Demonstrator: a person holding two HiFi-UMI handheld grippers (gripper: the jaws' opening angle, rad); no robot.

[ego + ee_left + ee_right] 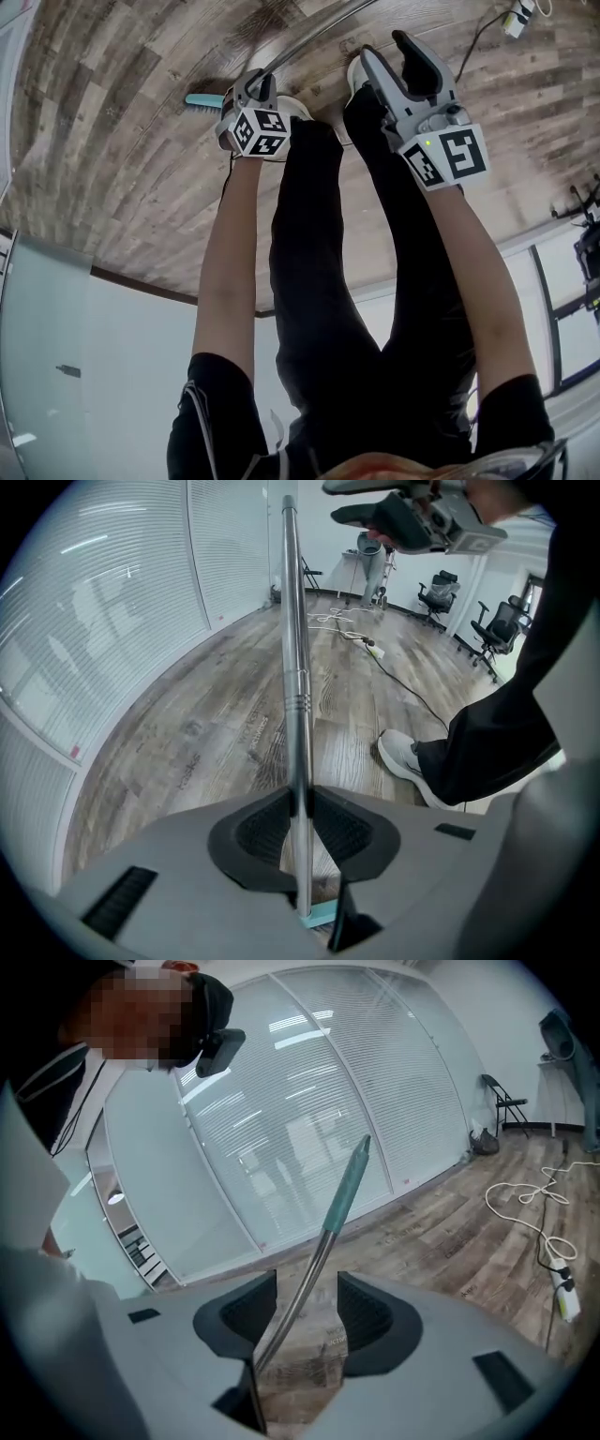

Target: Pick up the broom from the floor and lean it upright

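Left gripper view shows our left tongs squeezing the broom by its shiny pole, low down, just above the teal brush end. Our right tongs are let go and wide apart. The pole runs between them but is not pinched. We think the lifting is mostly done, because the pole stands up off the floor. Leaning it upright is left. Only the right gripper view shows the green grip on top. The head view cannot show the squeeze.

Bare floor up to glass wall; cable, legs, chairs crowd opposite side.
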